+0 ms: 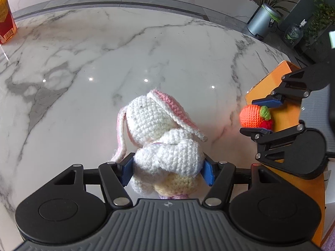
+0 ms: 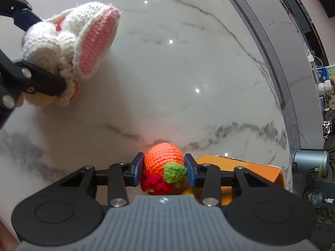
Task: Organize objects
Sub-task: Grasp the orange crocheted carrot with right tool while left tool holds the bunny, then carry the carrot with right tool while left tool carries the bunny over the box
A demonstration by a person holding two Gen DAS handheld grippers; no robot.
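Note:
My left gripper (image 1: 168, 170) is shut on a white crocheted bunny (image 1: 161, 129) with pink-lined ears, held above the marble table (image 1: 83, 62). The bunny also shows in the right wrist view (image 2: 69, 48), pinched between the left gripper's fingers (image 2: 44, 83). My right gripper (image 2: 164, 170) is shut on an orange crocheted fruit (image 2: 163, 156) with a green leaf and red part. In the left wrist view the right gripper (image 1: 257, 117) holds the fruit (image 1: 252, 116) at the right, over the edge of an orange box (image 1: 286, 113).
The orange box (image 2: 251, 169) lies at the table's right side. A red and yellow carton (image 1: 6, 18) stands at the far left. Beyond the table edge are a grey bin (image 1: 262, 18), a water bottle (image 1: 293, 34) and plants.

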